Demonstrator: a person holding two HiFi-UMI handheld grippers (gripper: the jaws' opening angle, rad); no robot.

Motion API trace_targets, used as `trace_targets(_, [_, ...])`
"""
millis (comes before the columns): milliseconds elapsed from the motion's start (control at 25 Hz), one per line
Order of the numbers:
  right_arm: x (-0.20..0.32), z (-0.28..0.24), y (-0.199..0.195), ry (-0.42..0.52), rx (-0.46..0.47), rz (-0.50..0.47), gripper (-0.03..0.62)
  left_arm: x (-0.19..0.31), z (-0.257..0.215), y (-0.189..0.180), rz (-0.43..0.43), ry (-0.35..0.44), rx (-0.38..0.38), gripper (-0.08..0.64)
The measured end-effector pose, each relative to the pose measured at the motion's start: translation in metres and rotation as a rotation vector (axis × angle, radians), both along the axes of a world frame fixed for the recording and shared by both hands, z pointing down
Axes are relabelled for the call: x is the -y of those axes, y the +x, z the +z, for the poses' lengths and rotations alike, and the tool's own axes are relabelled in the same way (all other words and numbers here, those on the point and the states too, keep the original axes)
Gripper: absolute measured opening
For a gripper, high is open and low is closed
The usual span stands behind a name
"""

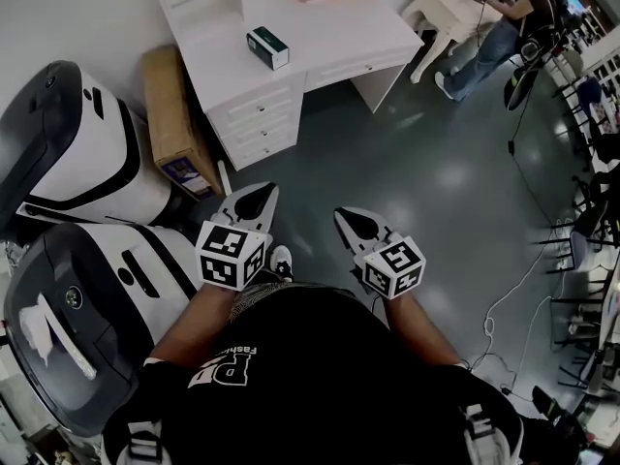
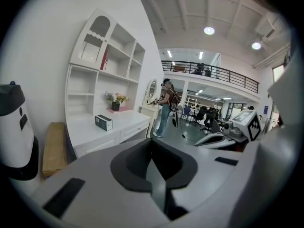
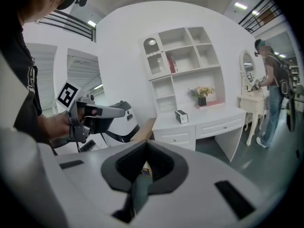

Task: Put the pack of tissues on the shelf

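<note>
The left gripper (image 1: 252,201) and right gripper (image 1: 356,227) hang side by side over the floor (image 1: 436,182), each with jaws clenched on nothing. The pack (image 1: 267,47) lies on the white desk (image 1: 339,27) (toward its front edge), under the shelf (image 3: 183,56), well apart from both grippers

light: bright, even, from round ceiling lamps (image 2: 209,30) | glare: soft pale patches on the glossy grey floor (image 1: 455,177) | shadows: faint, under the desk (image 1: 329,37) | edges: both gripper views bulge fisheye, corners black | focus: nearest foreground soft, head view sharp
</note>
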State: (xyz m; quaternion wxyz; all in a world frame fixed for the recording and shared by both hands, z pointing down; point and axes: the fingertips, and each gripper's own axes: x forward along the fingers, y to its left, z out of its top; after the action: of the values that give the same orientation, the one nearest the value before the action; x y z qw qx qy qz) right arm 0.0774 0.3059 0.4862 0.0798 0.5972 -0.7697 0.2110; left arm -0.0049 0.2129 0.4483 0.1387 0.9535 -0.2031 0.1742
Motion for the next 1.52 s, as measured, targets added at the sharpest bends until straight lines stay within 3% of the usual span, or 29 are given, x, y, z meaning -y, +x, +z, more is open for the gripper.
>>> trace_targets(480, [0.104, -0.002, 0.007, 0.000, -0.040, -0.025, 0.009, 0.107, -0.003, 0.010, -0.030, 0.017, -0.041, 0.014])
trace_targets(1080, [0.155, 0.012, 0.022, -0.026, -0.018, -0.041, 0.009, 0.149, 0.022, 0.013, -0.054, -0.023, 0.001, 0.014])
trace_targets(1520, [0.252, 0.006, 0.067, 0.006, -0.005, -0.147, 0.009, 0.217, 0.025, 0.051, -0.147, -0.029, 0.024, 0.014])
